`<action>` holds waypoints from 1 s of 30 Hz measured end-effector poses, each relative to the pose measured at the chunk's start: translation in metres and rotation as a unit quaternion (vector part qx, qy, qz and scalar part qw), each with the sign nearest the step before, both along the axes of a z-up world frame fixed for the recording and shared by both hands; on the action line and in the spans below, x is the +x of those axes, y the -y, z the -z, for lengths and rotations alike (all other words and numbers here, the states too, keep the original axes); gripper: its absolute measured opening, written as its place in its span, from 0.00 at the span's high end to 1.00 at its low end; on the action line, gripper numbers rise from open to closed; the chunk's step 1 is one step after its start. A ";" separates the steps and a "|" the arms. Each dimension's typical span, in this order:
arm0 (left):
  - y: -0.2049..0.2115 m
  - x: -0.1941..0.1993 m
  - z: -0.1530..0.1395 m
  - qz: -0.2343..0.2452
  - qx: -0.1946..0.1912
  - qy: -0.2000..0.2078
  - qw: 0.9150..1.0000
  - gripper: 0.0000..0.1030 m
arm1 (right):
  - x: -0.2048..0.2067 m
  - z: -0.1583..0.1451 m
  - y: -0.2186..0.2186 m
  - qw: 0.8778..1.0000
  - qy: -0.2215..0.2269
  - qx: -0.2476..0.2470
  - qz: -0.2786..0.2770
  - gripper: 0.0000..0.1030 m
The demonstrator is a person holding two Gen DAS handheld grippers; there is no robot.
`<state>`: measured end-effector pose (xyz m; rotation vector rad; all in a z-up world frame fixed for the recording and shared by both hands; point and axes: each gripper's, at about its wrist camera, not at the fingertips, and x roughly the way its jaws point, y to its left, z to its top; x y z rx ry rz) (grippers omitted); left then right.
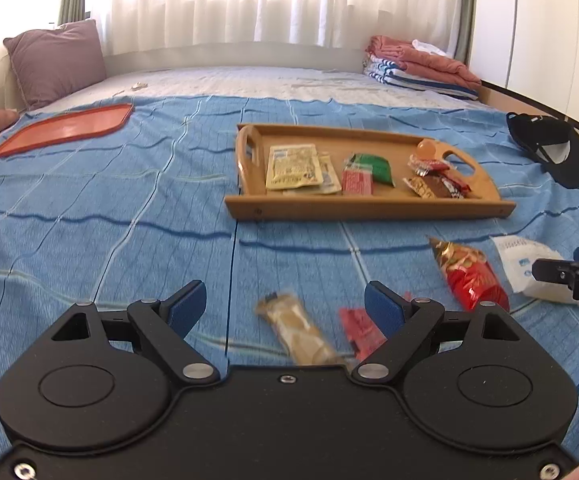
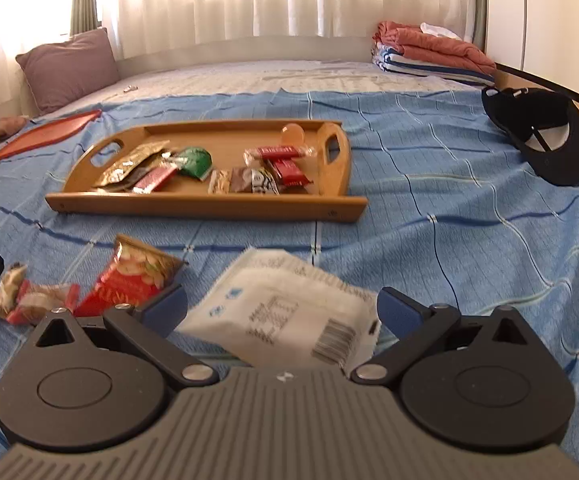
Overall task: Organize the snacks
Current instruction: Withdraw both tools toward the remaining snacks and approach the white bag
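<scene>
Both grippers over loose snacks on the bed.
My left gripper (image 1: 285,308) gapes over a bar (image 1: 301,332); my right gripper (image 2: 281,312), wide and empty, straddles a white pack (image 2: 289,308); tray (image 1: 369,210) beyond.

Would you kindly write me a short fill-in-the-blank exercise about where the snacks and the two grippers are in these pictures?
1. The wooden tray sits on a checked bedspread whose colour is ____.
2. The white packet lies between the open fingers of the ____ gripper.
3. The left gripper hangs open over a tan snack bar and holds ____.
4. The red peanut bag lies ____ the tray.

Missing words: blue; right; nothing; outside
</scene>
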<state>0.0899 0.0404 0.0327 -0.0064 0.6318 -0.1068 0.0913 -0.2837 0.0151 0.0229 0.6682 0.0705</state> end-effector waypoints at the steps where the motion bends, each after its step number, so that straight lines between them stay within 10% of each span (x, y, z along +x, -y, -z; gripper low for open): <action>1: 0.000 -0.001 0.002 -0.003 0.001 -0.002 1.000 0.17 | -0.002 0.003 0.001 1.000 -0.004 0.002 0.001 0.00; 20: 0.004 -0.006 0.028 -0.024 -0.005 -0.024 0.999 0.25 | -0.009 0.031 -0.004 1.000 -0.014 -0.006 0.015 0.00; 30: 0.013 -0.001 0.027 -0.007 -0.003 -0.018 1.000 0.70 | -0.009 0.033 -0.005 1.000 -0.012 -0.011 0.015 0.00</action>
